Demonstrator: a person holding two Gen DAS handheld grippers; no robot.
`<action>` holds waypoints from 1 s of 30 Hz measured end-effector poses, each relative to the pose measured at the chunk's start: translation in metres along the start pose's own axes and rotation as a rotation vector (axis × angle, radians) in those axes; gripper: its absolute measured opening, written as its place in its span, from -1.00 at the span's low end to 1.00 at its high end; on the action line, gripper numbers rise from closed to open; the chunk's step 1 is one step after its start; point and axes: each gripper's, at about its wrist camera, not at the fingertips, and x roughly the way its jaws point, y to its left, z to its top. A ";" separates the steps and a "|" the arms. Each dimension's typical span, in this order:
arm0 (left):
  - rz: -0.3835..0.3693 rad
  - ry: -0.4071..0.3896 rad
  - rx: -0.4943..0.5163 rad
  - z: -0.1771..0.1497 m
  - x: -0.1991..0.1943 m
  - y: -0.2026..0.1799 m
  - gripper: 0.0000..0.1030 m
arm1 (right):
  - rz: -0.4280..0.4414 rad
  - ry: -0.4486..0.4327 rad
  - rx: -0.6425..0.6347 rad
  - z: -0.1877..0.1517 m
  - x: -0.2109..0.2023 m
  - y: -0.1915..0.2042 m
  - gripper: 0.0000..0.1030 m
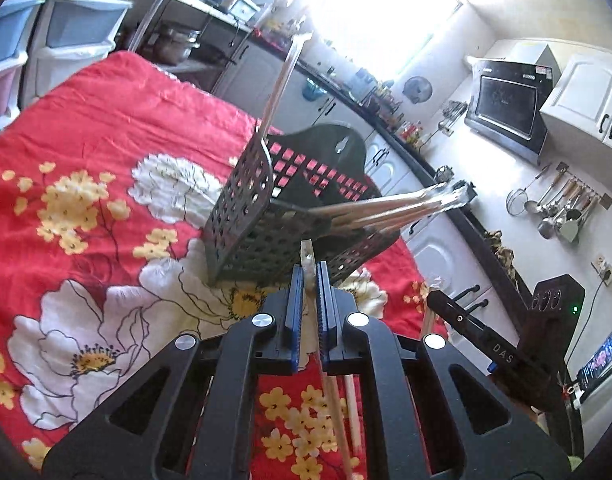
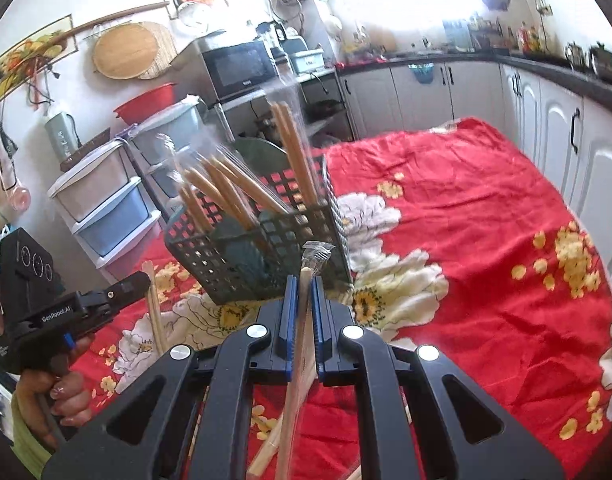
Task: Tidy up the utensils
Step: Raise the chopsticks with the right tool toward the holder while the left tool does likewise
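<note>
While both our grippers pinched wrapped chopsticks, the left gripper [image 1: 310, 276] and right gripper [image 2: 301, 286] each held one upright with its long axis crossing the pads, and the black basket [image 1: 242, 216] stood just ahead on the red cloth [image 1: 106, 120].

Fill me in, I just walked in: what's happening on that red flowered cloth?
A person is sorting wrapped chopsticks into a dark perforated basket on the cloth. Each hand holds a tool: the left tool and right tool are each shut on one wrapped chopstick pair. Several pairs already stand in the basket.
</note>
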 end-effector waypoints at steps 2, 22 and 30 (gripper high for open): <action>0.002 -0.020 0.008 0.002 -0.007 -0.002 -0.93 | 0.002 -0.022 -0.022 0.003 -0.006 0.006 -0.86; -0.059 -0.095 0.052 0.012 -0.032 -0.029 -0.95 | 0.071 -0.148 -0.125 0.021 -0.044 0.046 -0.88; -0.087 -0.115 0.088 0.018 -0.036 -0.046 -0.95 | 0.094 -0.174 -0.145 0.027 -0.050 0.055 -0.88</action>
